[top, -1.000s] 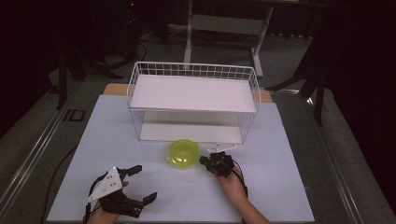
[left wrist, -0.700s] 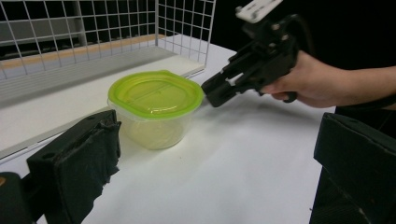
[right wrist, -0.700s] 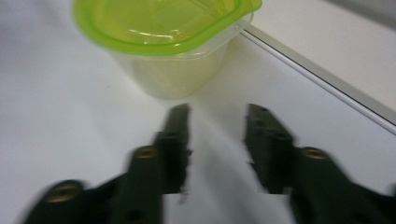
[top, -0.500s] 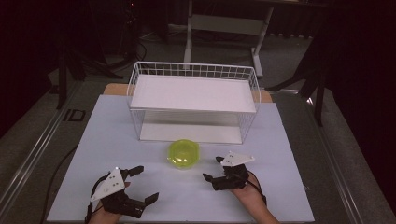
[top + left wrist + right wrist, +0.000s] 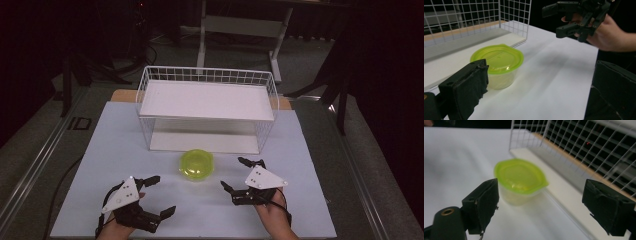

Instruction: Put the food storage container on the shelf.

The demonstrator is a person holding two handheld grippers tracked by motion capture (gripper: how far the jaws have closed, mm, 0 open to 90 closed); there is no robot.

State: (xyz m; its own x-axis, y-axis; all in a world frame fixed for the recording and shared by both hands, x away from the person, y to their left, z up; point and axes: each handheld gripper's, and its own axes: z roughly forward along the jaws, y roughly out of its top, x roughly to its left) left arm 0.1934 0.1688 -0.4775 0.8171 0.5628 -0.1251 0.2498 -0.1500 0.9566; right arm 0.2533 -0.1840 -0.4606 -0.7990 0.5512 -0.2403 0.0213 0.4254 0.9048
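Two grippers on the table from where we're looking, so we'll go left to right. Our left gripper sits near the front-left of the white table, grey plate on top, jaws spread wide apart with nothing between them. In the left gripper view the two black pads frame the scene, and the tub sits well past them on the bare tabletop.

Middle of the table we've got the green-lidded tub — a small clear plastic container with a lime lid, standing upright on the table with its lid on. It's just in front of the wire basket, near the low white shelf at the basket's base but not touching it as far as we can tell. Neither gripper touches it.

Over on the right, our right gripper is just to the right of the tub and a bit nearer us, clear of it. Its jaws have just been opening and now stand wide apart, nothing between the pads. In the right gripper view the tub shows in the gap between the two jaws, but farther off — the pads aren't on it. From the left gripper view we also see that right gripper held up above the tabletop, jaws parted.
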